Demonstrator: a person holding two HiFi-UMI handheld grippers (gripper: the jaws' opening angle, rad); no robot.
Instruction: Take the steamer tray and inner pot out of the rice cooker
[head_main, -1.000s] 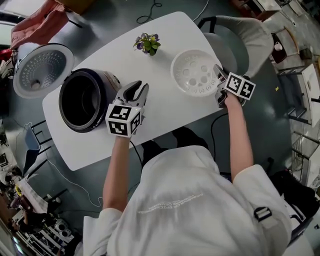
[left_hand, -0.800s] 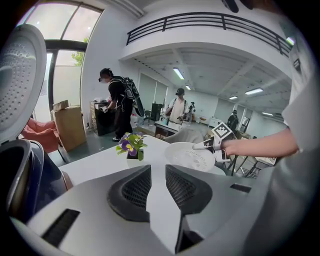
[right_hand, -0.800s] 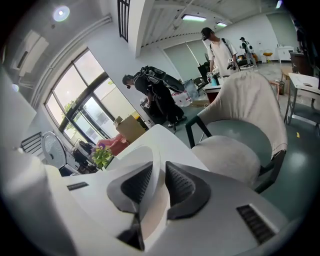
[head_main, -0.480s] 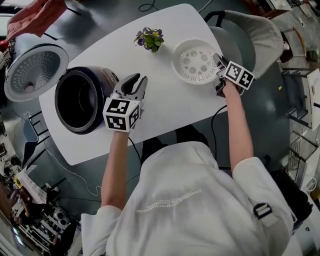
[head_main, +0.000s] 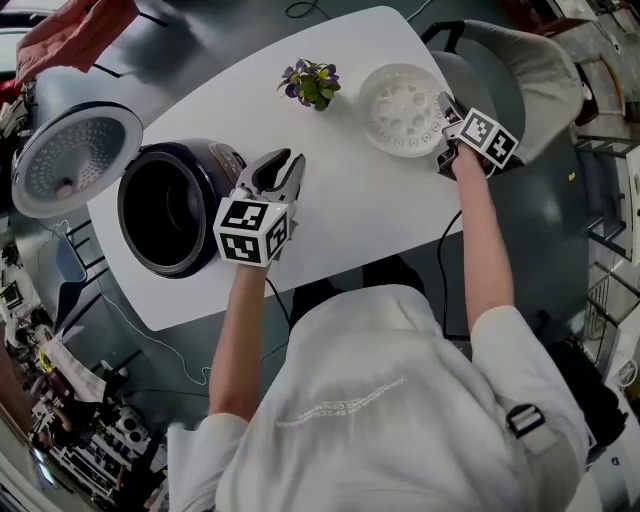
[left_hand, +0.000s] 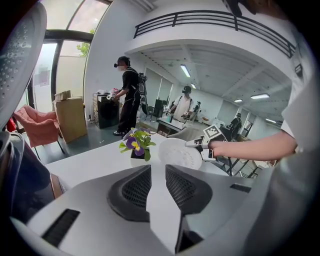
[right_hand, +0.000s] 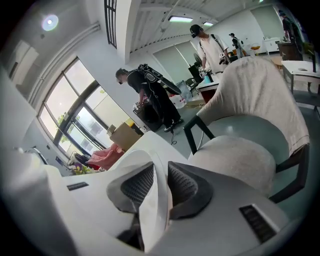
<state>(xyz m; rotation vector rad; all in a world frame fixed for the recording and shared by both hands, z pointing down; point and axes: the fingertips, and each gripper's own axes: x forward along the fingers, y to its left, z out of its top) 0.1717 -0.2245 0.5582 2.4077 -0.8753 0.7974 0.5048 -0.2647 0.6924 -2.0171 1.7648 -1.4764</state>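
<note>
White plastic tray (head_main: 400, 95) sits at the table's (head_main: 330, 190) far right, its rim in the closing jaws of your right gripper (head_main: 445, 112), so seat it flat before letting go, then take the left gripper (head_main: 279, 160), parted and empty, to the pot (head_main: 165, 210) inside the cooker (head_main: 218, 158).

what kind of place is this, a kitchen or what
Probably a shared lab or workshop, not a home kitchen: people standing around in what looks like head-worn gear, an upper-level railing overhead, and cluttered equipment on the floor near the white table.
</note>
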